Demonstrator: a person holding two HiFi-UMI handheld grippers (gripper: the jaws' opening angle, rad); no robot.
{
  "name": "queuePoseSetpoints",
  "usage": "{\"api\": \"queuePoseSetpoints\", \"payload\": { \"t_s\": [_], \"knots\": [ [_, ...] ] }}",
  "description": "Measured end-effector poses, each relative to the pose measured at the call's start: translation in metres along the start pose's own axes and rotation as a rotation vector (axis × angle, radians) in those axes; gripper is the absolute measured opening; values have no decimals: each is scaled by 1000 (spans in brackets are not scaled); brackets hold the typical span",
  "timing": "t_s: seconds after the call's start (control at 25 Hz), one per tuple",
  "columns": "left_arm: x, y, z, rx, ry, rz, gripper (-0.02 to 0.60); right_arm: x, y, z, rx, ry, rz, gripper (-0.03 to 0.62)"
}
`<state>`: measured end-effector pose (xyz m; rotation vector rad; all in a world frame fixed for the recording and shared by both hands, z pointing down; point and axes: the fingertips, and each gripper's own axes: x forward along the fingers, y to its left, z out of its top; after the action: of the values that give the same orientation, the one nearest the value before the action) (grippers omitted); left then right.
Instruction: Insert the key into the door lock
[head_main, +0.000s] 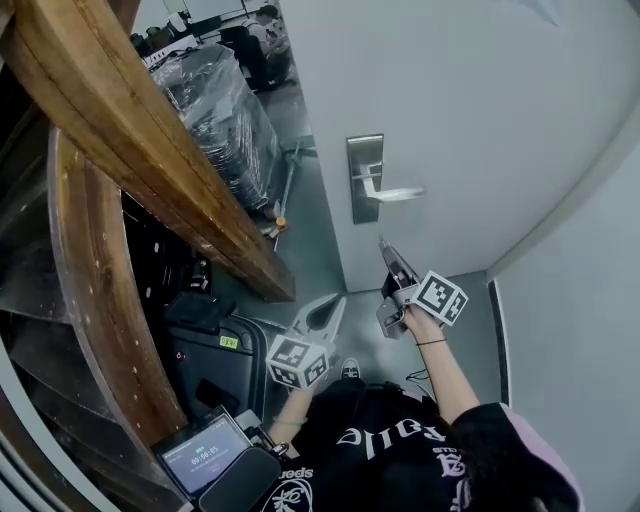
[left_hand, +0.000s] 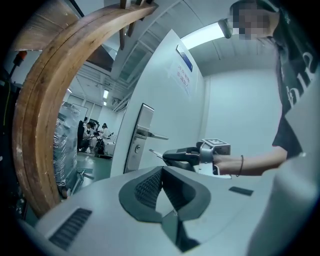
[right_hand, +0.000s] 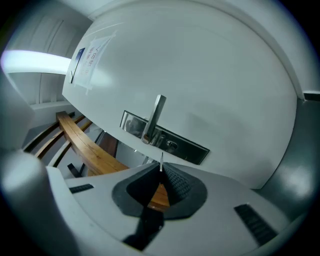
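A steel lock plate (head_main: 365, 178) with a lever handle (head_main: 395, 193) sits on the pale door (head_main: 450, 90). My right gripper (head_main: 386, 250) is shut on a thin metal key (head_main: 381, 241), a short way below the plate and apart from it. In the right gripper view the key (right_hand: 160, 162) pokes out of the closed tips (right_hand: 160, 170), aimed just under the keyhole (right_hand: 171, 145). My left gripper (head_main: 338, 300) hangs lower left, shut and holding nothing (left_hand: 161, 169). From its view I see the right gripper (left_hand: 182, 155), the key (left_hand: 154, 154) and the keyhole (left_hand: 137, 148).
A curved wooden beam (head_main: 130, 130) runs along the left. Beyond the door edge stands a plastic-wrapped pallet (head_main: 220, 110), with people farther back. A black case (head_main: 215, 360) and a device with a lit screen (head_main: 200, 450) are at the lower left. A wall (head_main: 580, 300) closes the right.
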<state>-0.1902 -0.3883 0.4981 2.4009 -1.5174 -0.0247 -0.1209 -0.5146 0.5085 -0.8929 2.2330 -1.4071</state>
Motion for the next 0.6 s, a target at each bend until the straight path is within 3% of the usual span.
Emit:
{"api": "queuePoseSetpoints", "payload": {
  "t_s": [0.24, 0.6],
  "knots": [
    [7, 19, 2, -4, 19, -29, 5, 47, -16, 15, 73, -69, -39, 34],
    [2, 44, 0, -23, 24, -16, 5, 68, -29, 15, 180, -103, -50, 34]
  ]
}}
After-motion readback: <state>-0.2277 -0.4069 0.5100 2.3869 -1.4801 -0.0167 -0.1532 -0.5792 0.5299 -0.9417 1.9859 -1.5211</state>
